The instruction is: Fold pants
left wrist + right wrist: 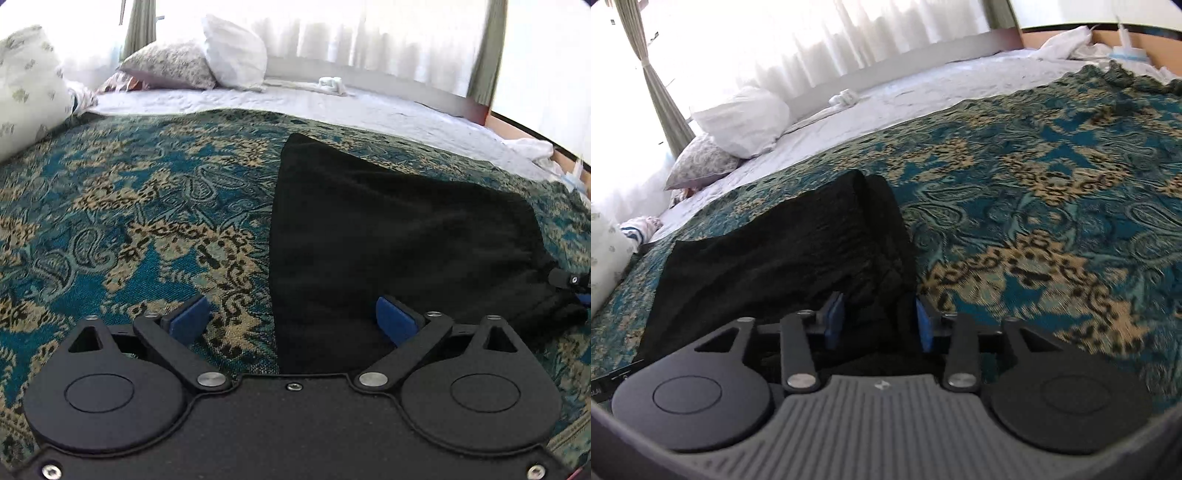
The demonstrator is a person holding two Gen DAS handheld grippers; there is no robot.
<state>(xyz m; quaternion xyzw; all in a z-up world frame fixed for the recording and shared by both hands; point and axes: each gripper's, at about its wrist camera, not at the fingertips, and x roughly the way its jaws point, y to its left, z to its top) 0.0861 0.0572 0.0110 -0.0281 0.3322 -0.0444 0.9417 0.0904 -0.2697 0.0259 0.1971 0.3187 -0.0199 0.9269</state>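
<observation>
Black pants [388,236] lie folded on a teal and tan patterned blanket [129,221]. My left gripper [291,317] is open wide over the near left edge of the pants, one blue pad over the blanket, the other over the cloth. In the right wrist view the pants [783,251] lie left of centre. My right gripper [879,321] is partly open, with a bunched end of the pants between its blue pads; the pads stand apart from each other. The right gripper's tip shows at the left wrist view's right edge [570,282].
The blanket [1052,206] covers a bed with a white sheet [332,107]. Pillows [207,62] lie at the head, one large pillow [26,92] at far left. White cloth [535,151] lies by the wooden bed edge. Curtains hang behind.
</observation>
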